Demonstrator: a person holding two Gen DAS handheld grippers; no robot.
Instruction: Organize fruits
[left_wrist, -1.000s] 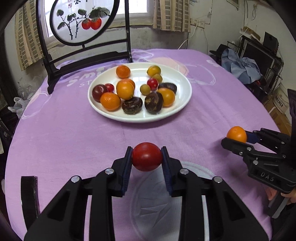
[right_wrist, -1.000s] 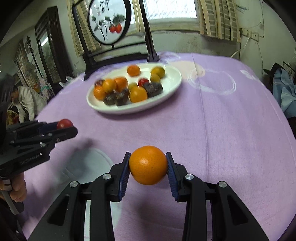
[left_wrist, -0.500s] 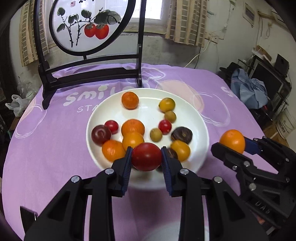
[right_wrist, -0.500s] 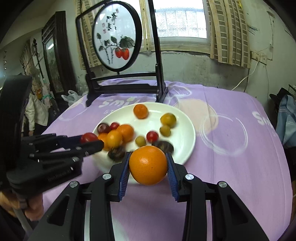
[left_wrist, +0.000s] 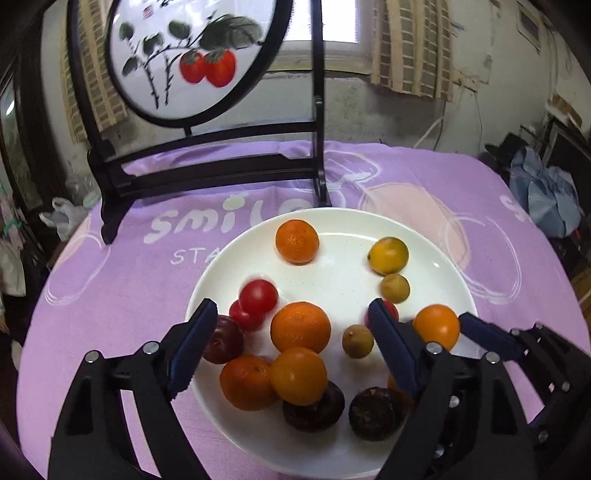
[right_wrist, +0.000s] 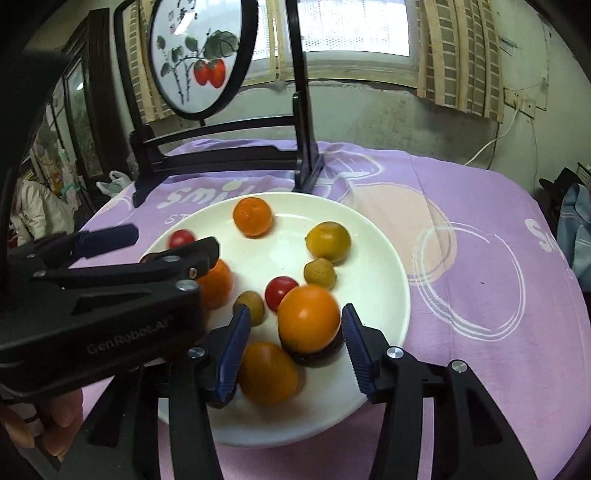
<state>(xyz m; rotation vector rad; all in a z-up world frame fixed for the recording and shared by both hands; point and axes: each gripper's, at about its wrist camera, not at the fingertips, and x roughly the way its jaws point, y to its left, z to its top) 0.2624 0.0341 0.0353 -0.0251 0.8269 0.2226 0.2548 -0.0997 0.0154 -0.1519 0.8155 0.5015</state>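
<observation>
Both grippers have spread their jaws since half a second ago, when the left one clamped a red tomato and the right one an orange; both now hang over the round white plate (left_wrist: 436, 254). Left gripper (left_wrist: 291, 325) has its blue-padded jaws wide apart with nothing between the pads, and the smooth red cherry tomato (left_wrist: 258, 296) lies on the plate at about 9 o'clock, touching a second small red tomato (left_wrist: 245, 317) and just beside a dark maroon plum (left_wrist: 223, 339). Below the open jaws sits a cluster of three oranges, the topmost round orange (left_wrist: 300, 326) near the plate's middle, with two dark brown wrinkled fruits (left_wrist: 314, 408) at 6 o'clock. A textured tangerine (left_wrist: 296, 242) rests alone at 12 o'clock, and a yellow-green citrus (left_wrist: 388, 255) with a small tan fruit (left_wrist: 395, 288) lies at 2 o'clock.

Right gripper (right_wrist: 291, 341) also stands open: the glossy round orange (right_wrist: 308, 319) sits between its pads with a gap on each side, perched on a dark fruit at roughly 5 o'clock of the plate (right_wrist: 384, 266). Purple printed tablecloth (right_wrist: 480, 258) covers the table, and a black-framed round painted screen (right_wrist: 199, 55) stands beyond the plate at 12 o'clock
</observation>
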